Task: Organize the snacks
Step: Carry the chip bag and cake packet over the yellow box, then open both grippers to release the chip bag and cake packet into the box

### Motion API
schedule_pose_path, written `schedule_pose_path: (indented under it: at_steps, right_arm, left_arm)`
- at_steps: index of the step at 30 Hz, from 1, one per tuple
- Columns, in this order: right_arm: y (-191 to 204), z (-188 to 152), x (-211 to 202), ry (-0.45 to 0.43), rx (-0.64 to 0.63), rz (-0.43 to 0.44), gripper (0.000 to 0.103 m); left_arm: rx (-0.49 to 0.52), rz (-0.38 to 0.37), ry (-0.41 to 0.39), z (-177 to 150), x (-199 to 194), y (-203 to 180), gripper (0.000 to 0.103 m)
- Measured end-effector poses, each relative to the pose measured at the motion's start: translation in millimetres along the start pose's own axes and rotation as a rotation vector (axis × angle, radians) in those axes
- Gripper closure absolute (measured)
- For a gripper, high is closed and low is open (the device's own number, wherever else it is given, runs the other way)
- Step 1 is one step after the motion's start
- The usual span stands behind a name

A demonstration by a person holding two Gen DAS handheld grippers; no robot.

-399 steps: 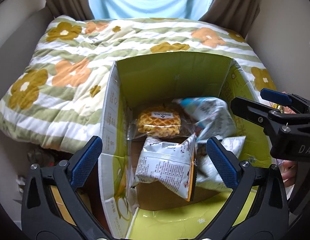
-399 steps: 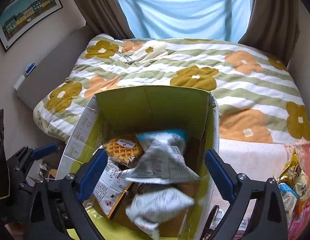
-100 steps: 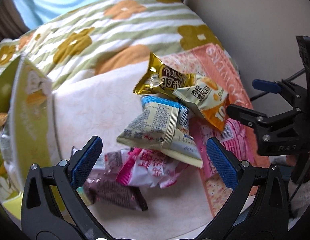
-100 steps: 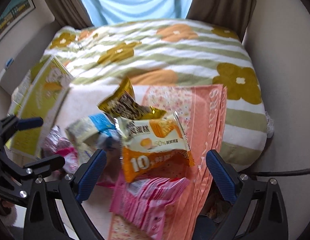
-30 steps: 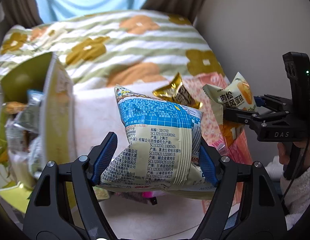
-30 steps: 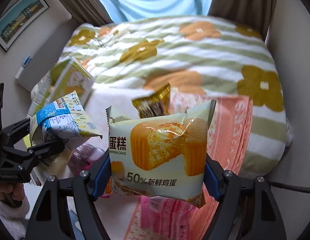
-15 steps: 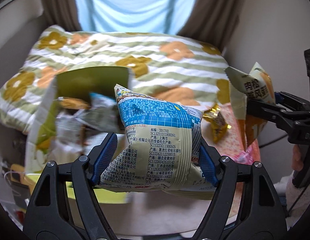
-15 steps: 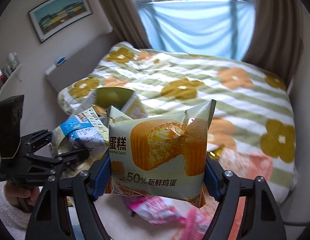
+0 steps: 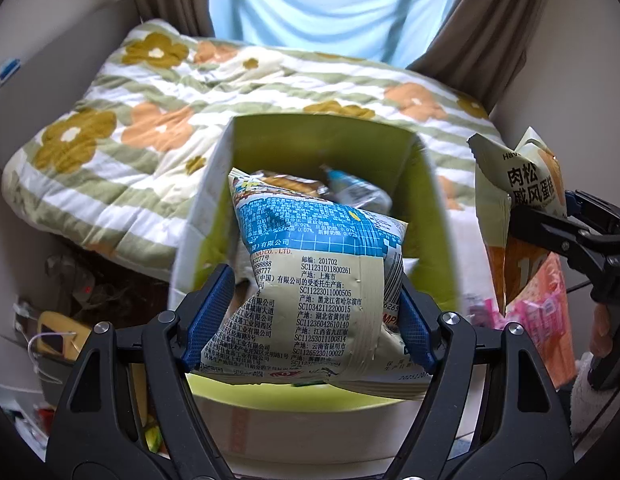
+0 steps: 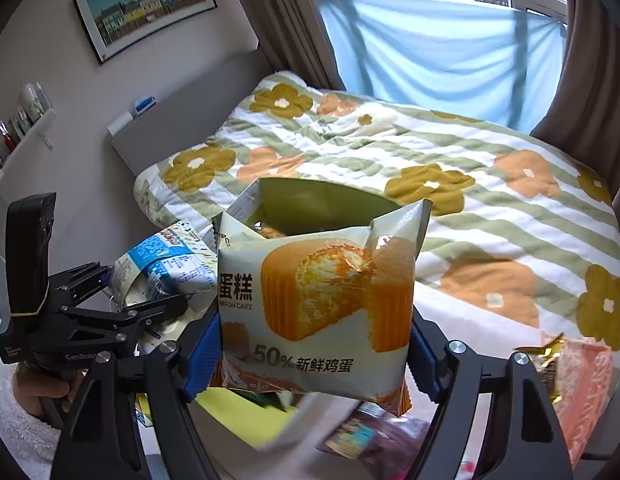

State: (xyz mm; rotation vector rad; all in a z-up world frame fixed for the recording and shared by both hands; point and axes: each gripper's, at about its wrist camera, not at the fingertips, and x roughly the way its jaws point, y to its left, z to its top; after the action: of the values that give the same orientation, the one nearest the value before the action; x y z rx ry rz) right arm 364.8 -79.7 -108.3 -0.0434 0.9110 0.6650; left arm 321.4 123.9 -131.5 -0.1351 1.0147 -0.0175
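Observation:
My left gripper [image 9: 310, 320] is shut on a blue-and-cream snack bag [image 9: 314, 280], its blue pads pressing both sides. It hangs over the open green cardboard box [image 9: 322, 140], where several packets [image 9: 354, 192] lie inside. My right gripper [image 10: 316, 354] is shut on a cream chiffon cake packet [image 10: 318, 300] with an orange cake picture. That packet [image 9: 522, 184] shows at the right of the left wrist view, beside the box. In the right wrist view the box [image 10: 310, 204] sits just behind the cake packet, and the left gripper [image 10: 129, 296] with its bag [image 10: 165, 264] is at the left.
The box stands at the foot of a bed with a flowered striped quilt [image 9: 149, 92]. Loose snacks remain on a pink cloth at the right [image 9: 542, 312] and below the right gripper [image 10: 366, 436]. A gold wrapper [image 10: 546, 356] lies on the cloth. Clutter fills the floor left of the box [image 9: 61, 320].
Both grippers have swung left from the snack pile to the green box, each still holding its packet. The box has come to the middle of both views.

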Motion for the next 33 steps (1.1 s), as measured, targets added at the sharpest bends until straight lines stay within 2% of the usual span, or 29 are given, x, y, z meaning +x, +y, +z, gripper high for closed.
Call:
schedule_pose_path:
  at_steps: [5,12,17,22,25,27,29,33]
  right_arm:
    - [22.9,-3.1,28.5,0.029,0.034,-0.037,0.028]
    - [32.1,-17.5,41.6,0.061,0.152,-0.103,0.028]
    - [36.5,-24.3,44.0,0.086,0.199,-0.142,0.028]
    - [35.5,-28.7,46.4,0.11,0.22,-0.149,0.028]
    - [35.2,-28.6,47.3,0.116,0.224,-0.137,0.028]
    - [34.9,-29.2,47.1,0.113,0.222,-0.137,0.028]
    - [34.0,-30.9,47.5,0.112,0.225,-0.135,0.028]
    - [34.3,-37.0,49.7,0.13,0.232,-0.131,0.028]
  left_arm:
    - [0.046,-0.036,0.045,3.0,23.4,28.0,0.028]
    - [0.135,-0.08,0.086,8.6,45.9,36.8,0.028]
    - [0.149,-0.118,0.106,16.3,55.8,38.4,0.028]
    - [0.135,-0.121,0.111,16.9,58.8,36.7,0.028]
    - [0.122,-0.126,0.108,16.3,58.1,35.9,0.019]
    - [0.146,-0.097,0.1,15.7,56.2,32.7,0.0]
    - [0.152,-0.071,0.073,15.0,50.8,32.9,0.0]
    - [0.089,-0.08,0.061,11.0,42.4,47.0,0.0]
